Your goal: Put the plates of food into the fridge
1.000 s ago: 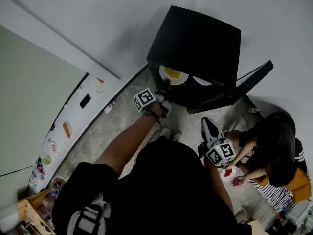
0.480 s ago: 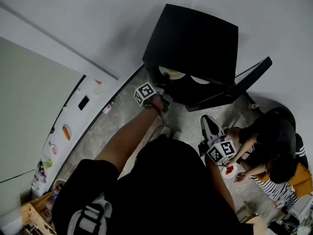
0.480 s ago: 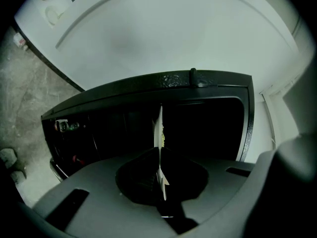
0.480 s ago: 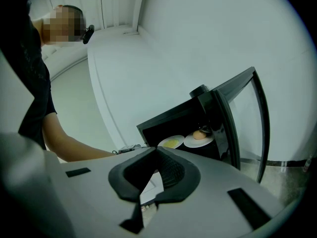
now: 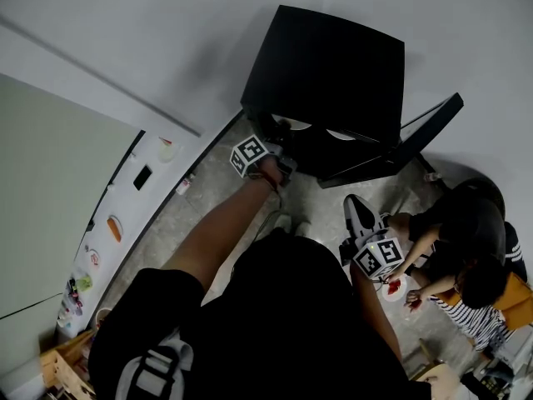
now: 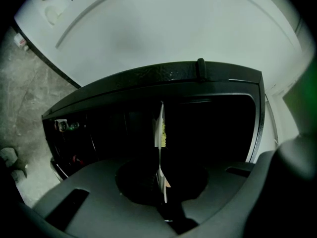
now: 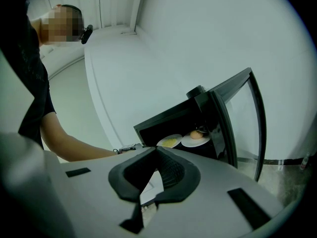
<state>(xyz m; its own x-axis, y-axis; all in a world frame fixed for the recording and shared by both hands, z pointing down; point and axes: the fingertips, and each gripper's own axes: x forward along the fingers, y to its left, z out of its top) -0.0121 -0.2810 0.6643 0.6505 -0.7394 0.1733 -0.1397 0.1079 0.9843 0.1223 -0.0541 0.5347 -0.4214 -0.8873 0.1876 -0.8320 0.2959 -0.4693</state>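
Note:
The black fridge point(image 5: 333, 65) stands open, its door point(image 5: 420, 136) swung to the right. My left gripper point(image 5: 279, 150) reaches into the opening, shut on the rim of a white plate of yellow food point(image 5: 291, 124), which lies mostly under the fridge's top. In the left gripper view that plate point(image 6: 160, 128) runs edge-on between the closed pads of the left gripper point(image 6: 162, 182). A second plate point(image 7: 196, 139) with a brownish lump sits on the shelf beside it. My right gripper point(image 5: 365, 233) hangs back near my side, its jaws together on nothing in the right gripper view point(image 7: 157, 150).
A person point(image 5: 466, 248) sits on the floor at the right with a plate of red food point(image 5: 393, 288) by their hands. A white counter point(image 5: 125, 198) along the left wall carries several food items. A wooden crate point(image 5: 54, 365) stands at the bottom left.
My left gripper has pushed the plate of yellow food deeper into the fridge, so less of it shows from above. The right gripper has stayed where it was.

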